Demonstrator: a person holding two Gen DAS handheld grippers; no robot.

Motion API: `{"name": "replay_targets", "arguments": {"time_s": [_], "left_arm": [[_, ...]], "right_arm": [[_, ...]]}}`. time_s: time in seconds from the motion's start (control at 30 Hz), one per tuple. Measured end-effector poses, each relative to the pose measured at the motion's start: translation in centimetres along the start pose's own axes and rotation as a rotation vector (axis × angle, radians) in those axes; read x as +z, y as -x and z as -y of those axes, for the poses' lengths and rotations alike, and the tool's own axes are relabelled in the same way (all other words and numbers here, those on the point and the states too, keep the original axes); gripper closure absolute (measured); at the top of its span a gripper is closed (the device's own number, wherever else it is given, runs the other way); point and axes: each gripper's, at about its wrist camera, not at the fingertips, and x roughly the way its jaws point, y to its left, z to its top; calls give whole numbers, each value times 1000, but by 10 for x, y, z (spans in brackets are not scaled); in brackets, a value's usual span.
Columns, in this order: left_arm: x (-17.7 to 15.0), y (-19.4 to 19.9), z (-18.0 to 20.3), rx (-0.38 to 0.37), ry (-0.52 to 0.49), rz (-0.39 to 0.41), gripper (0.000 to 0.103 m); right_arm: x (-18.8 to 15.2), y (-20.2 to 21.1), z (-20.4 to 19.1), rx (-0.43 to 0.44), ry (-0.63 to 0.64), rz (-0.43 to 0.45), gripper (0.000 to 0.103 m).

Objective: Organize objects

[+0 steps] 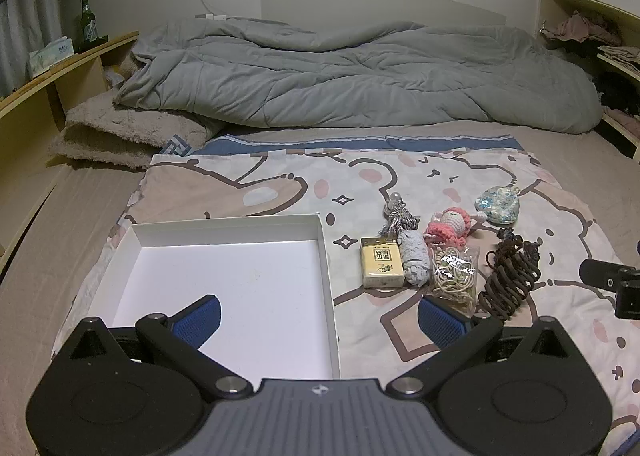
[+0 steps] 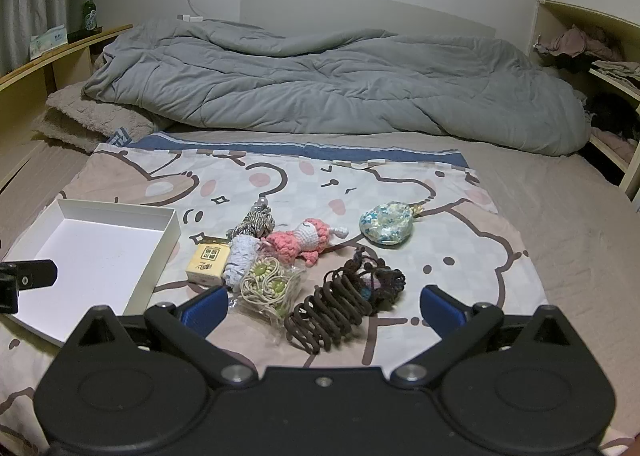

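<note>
2 grippers hang over a bed, both with jaws spread wide and nothing between them. In the left wrist view, the left gripper (image 1: 320,314) fills the bottom of the frame, its left blue pad over the white box (image 1: 228,280) at lower left. The box lies open and empty on a cartoon-print cloth (image 1: 280,184). Just right of the box, at centre frame, lie a yellow pack (image 1: 381,263), a grey roll (image 1: 415,259) touching it, and a striped cord (image 1: 400,218) above them. Further right come a bag of hair ties (image 1: 454,276), a pink crochet doll (image 1: 448,226), a brown cord bundle (image 1: 510,276) and, upper right of the group, a floral pouch (image 1: 496,205). A part of the right gripper shows at the right edge.

In the right wrist view, the right gripper (image 2: 324,306) sits at the bottom, with the bag of hair ties and the brown cord bundle just ahead of its open jaws. A grey duvet (image 2: 320,84) lies across the upper half, with shelves at both edges.
</note>
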Motion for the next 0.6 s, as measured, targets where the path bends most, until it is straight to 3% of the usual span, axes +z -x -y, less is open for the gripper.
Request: {"name": "replay_targets", "arguments": {"time_s": [0.6], "left_arm": [[-3,0,2,-6,3,-3,0]], "right_arm": [[-1,-3,2,-6,-6,-3,0]]}}
